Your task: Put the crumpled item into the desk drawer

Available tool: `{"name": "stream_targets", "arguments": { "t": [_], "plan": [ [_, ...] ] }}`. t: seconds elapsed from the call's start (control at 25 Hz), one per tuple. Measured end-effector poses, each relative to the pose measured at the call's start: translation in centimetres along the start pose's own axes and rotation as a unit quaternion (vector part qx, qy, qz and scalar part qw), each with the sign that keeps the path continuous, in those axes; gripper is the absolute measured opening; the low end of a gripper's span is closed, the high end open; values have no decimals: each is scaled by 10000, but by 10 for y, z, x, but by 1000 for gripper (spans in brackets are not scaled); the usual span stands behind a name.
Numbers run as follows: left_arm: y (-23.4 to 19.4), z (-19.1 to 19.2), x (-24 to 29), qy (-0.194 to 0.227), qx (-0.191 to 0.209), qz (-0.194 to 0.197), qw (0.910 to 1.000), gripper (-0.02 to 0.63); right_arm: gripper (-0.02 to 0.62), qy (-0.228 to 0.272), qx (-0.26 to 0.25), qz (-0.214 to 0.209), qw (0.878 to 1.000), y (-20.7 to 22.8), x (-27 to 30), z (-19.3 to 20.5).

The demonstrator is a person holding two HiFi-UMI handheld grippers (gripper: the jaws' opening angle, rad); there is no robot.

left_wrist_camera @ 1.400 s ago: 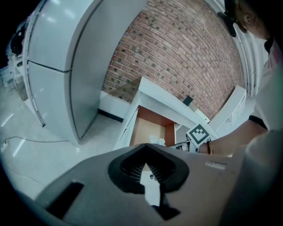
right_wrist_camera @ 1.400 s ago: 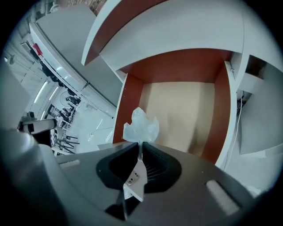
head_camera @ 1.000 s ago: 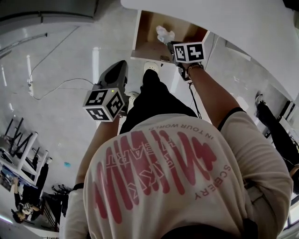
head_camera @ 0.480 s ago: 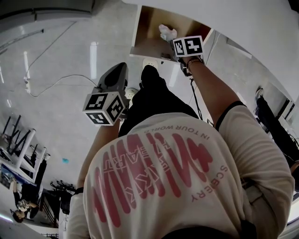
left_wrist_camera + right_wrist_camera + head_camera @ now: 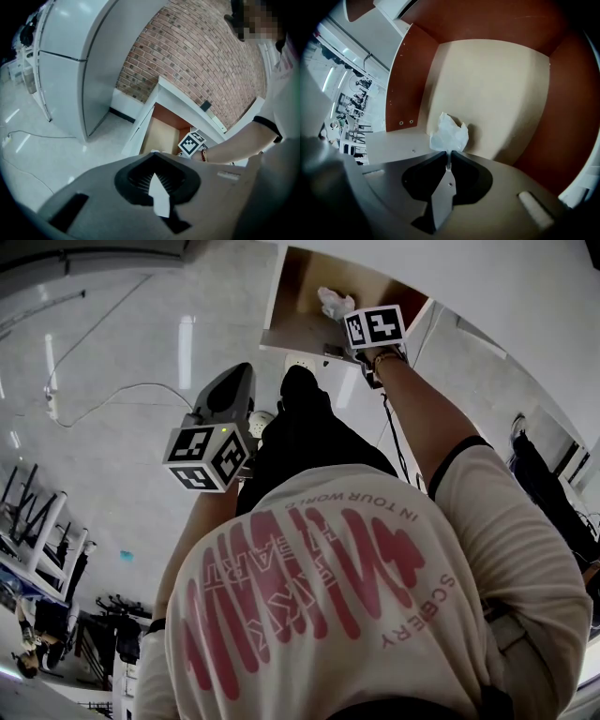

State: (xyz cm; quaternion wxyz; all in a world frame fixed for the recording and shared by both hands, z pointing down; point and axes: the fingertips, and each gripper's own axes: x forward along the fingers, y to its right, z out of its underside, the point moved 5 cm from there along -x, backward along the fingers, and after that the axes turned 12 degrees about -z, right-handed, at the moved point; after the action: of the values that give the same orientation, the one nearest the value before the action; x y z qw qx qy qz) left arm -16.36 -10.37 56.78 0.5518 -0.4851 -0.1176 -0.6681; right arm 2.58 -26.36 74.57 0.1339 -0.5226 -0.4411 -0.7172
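1. Room: pale glossy floor (image 5: 112, 446), brick wall (image 5: 197, 61), white desk (image 5: 487, 296). Its drawer (image 5: 497, 84) is pulled open, with a pale bottom and red-brown walls.
2. Crumpled item (image 5: 449, 133): white wad, pinched at the tips of the right gripper (image 5: 448, 151), just inside the drawer's front edge.
3. Relation: the wad juts straight ahead of the downward-pointing jaws, with the drawer bottom beneath it. Letting go should drop it in.
4. Left gripper (image 5: 154, 154): jaws together, empty, well back from the drawer.
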Motion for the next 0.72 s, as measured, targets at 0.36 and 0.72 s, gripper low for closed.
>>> {"name": "stream_targets", "arguments": {
  "t": [0.36, 0.72],
  "plan": [
    [4, 4, 3, -49, 6, -24, 10000, 5, 55, -43, 23, 21, 10000, 7, 7, 4],
    [1, 7, -2, -60, -36, -109, 9999, 5, 60, -194, 98, 142, 9997, 12, 12, 10]
  ]
}}
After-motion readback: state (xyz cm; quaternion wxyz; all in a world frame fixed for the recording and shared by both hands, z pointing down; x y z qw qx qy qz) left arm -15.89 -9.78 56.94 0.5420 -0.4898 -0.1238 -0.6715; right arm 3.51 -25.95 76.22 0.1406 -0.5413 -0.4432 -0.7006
